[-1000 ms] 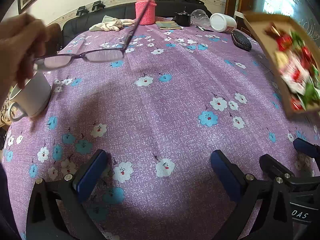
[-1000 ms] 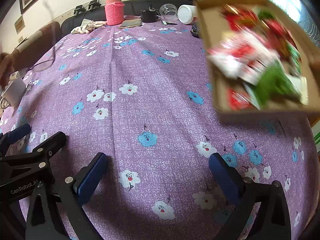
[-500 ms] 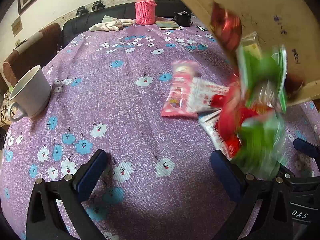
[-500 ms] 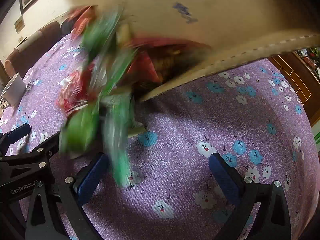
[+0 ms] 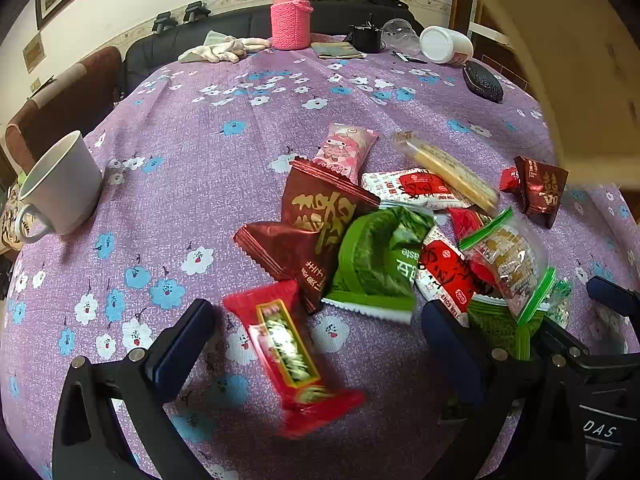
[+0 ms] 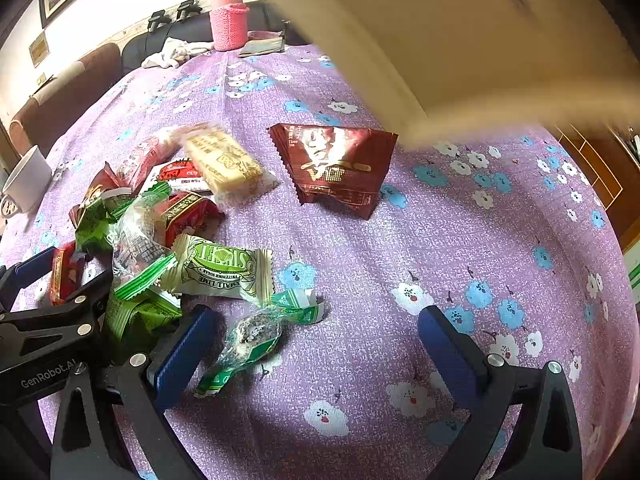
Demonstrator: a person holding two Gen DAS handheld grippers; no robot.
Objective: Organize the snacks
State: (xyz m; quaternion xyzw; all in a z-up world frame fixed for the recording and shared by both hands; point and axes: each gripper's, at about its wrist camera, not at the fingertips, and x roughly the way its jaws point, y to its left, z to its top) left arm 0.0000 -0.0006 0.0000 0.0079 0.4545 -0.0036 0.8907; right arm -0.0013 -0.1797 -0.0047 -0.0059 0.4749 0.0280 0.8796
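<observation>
Snack packets (image 5: pixel 384 240) heaped, overlapping, red, green, maroon wrappers.

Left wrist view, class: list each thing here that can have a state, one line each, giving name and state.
Left gripper: open, holding nothing.
Right gripper: open, holding nothing.
Mug: upright; its contents are hidden.
Pink flask: upright, lid on.
White jar: lying on its side.
Red bar: blurred, lying between the left gripper's fingers.
Snacks: heaped loose on the tablecloth.
</observation>
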